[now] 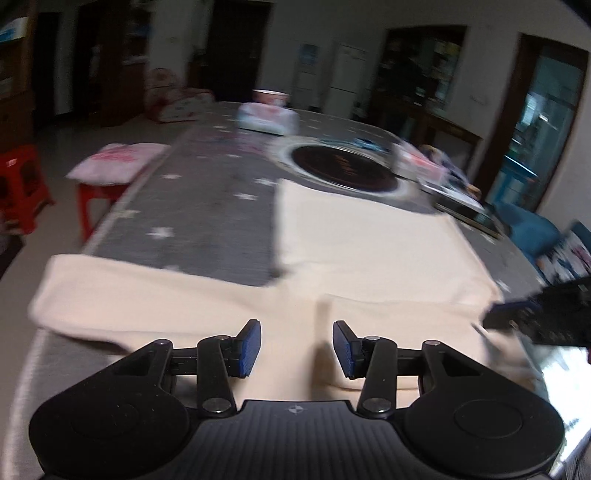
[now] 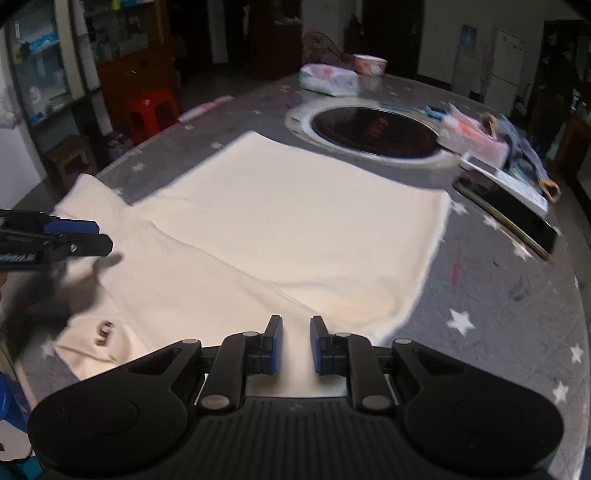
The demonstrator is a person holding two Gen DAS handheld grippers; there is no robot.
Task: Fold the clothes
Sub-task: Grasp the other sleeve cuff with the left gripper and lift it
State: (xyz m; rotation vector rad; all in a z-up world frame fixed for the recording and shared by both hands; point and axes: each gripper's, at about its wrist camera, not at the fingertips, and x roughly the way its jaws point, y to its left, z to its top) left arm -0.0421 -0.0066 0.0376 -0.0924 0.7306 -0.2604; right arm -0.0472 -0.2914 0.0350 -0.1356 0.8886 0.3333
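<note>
Both grippers, left gripper & right gripper, hover w/ jaws apart (nothing clamped) over cream shirt.

Dim room, pale walls, dark doorways all round

White walls up top, dark doorways cut into them, and a glazed door glows teal on the right. Pale floor runs out left, where red plastic stools stand, one more by a wooden cabinet. Glass-fronted shelves sit far left, a white fridge stands at the back, and a small wooden stool squats low beside the grey star-print worktop.
</note>
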